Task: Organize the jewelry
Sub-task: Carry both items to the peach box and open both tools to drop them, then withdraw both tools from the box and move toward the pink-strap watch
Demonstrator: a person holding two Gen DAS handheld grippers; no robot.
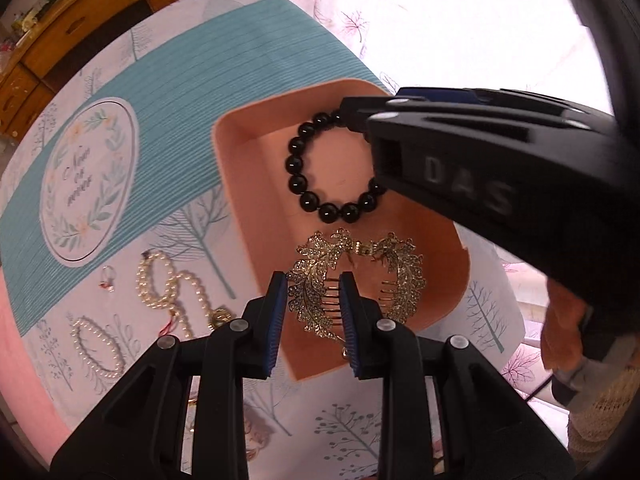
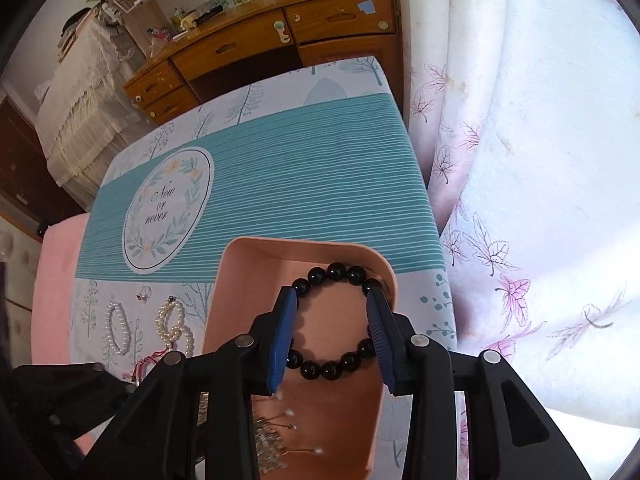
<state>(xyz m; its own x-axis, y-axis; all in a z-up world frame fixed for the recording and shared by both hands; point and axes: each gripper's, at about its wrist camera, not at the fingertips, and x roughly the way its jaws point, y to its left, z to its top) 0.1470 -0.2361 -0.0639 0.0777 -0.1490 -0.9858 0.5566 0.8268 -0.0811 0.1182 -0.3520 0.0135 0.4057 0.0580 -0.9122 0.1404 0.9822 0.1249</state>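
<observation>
From the left wrist, the left gripper point(image 1: 314, 300) pinches one leaf of a gold rhinestone hair comb point(image 1: 356, 280) over the pink tray point(image 1: 240, 184), where one black bead bracelet point(image 1: 332, 168) lies beneath the right gripper point(image 1: 360, 120); two pearl bracelets point(image 1: 172, 284) and a small ring point(image 1: 107, 278) rest on the tree-print tablecloth point(image 1: 200, 220). From the right wrist, the right gripper point(image 2: 332, 332) stands spread, pads clear of the black bead bracelet point(image 2: 334, 320) lying in the pink tray point(image 2: 236, 264), before a wooden desk point(image 2: 256, 48) and leaf-print curtains point(image 2: 500, 200).

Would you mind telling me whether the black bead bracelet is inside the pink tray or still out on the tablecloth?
Inside: the black bead bracelet lies flat on the pink tray floor, within its walls.
</observation>
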